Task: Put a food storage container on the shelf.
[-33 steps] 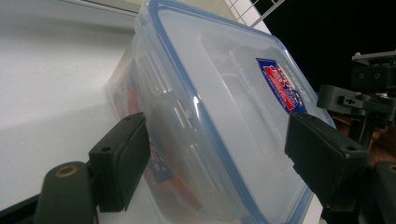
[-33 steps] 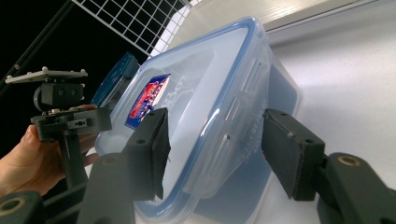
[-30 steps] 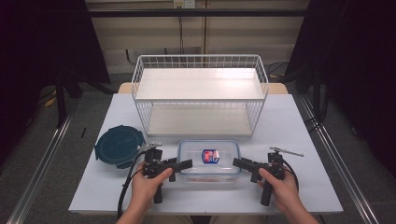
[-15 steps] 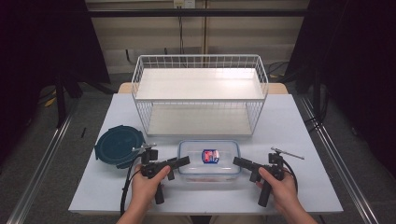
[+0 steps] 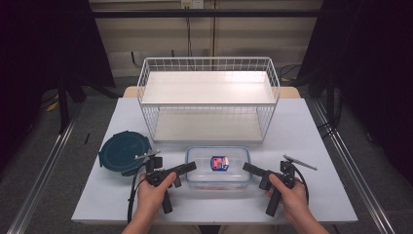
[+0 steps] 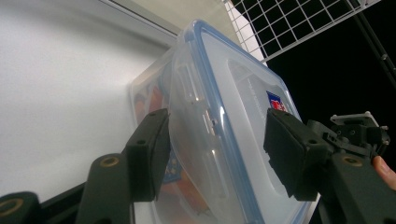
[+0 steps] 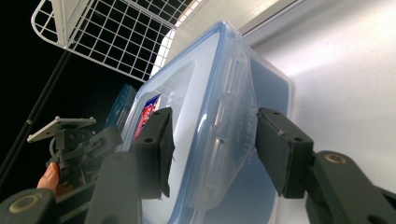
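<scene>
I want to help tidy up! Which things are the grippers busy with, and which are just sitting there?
Busy with:
- clear lidded box
- left gripper, jaws just closing around the box's end
- right gripper, jaws around the other end

Just sitting there:
- round dark lid
- white wire shelf

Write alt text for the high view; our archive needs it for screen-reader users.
A person's two hands hold the left gripper and right gripper at either short end of a clear lidded food container on a white table. Behind it stands a white two-tier wire rack; a dark teal round lid lies left.
</scene>
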A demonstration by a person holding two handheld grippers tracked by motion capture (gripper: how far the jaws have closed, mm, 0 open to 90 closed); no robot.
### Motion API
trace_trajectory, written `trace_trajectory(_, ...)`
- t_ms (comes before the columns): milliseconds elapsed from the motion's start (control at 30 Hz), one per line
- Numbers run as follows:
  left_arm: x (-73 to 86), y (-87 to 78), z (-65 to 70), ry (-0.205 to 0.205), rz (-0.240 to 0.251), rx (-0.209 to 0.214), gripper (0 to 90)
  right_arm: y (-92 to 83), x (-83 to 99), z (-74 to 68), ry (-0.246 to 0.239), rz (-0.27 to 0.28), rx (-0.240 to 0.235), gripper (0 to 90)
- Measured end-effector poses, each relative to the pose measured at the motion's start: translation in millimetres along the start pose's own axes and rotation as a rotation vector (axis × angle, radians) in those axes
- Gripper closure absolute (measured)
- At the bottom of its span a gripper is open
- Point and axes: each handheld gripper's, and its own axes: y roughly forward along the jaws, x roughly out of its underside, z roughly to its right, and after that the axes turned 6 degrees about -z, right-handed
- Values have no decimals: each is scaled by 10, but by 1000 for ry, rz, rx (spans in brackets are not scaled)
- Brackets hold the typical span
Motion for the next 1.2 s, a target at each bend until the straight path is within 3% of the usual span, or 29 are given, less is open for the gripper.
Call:
trace_trajectory(167, 16, 8, -3, -6, 19, -1, 410, -7, 3, 4, 13, 1, -1, 484)
trace_trajectory(400, 42, 43, -27, -7, -13, 16, 318, -13, 19, 13, -5, -2, -5, 473)
trace_trajectory(533, 46, 57, -15, -21, -5, 11, 298, -11, 25, 8, -4, 2, -3, 473)
trace_trajectory(633, 40, 25, 15, -12, 5, -22, 338, -8, 32, -7, 5, 12, 10, 479)
trace_trajectory(700, 37, -3, 32, -20, 21, -20, 410, -6, 41, -9, 24, 28, 9, 491)
trace_trajectory(767, 39, -5, 27, -28, 23, -18, 423, -6, 48, -6, 39, 37, 3, 499)
trace_trajectory(833, 42, -13, 19, -62, 35, -6, 443, -5, 69, 12, 80, 65, -9, 518)
trace_trajectory(967, 45, -30, 18, -77, 43, 1, 460, -4, 72, 5, 86, 80, -5, 526)
trace_trajectory(1033, 42, -48, 29, -85, 53, 13, 515, -21, 68, -3, 99, 97, -9, 546)
trace_trajectory(1067, 37, -45, 55, -93, 70, 18, 524, -43, 53, -13, 97, 131, -27, 556)
trace_trajectory(1200, 47, -42, 110, -54, 71, 20, 526, -56, 44, -38, 85, 174, -20, 560)
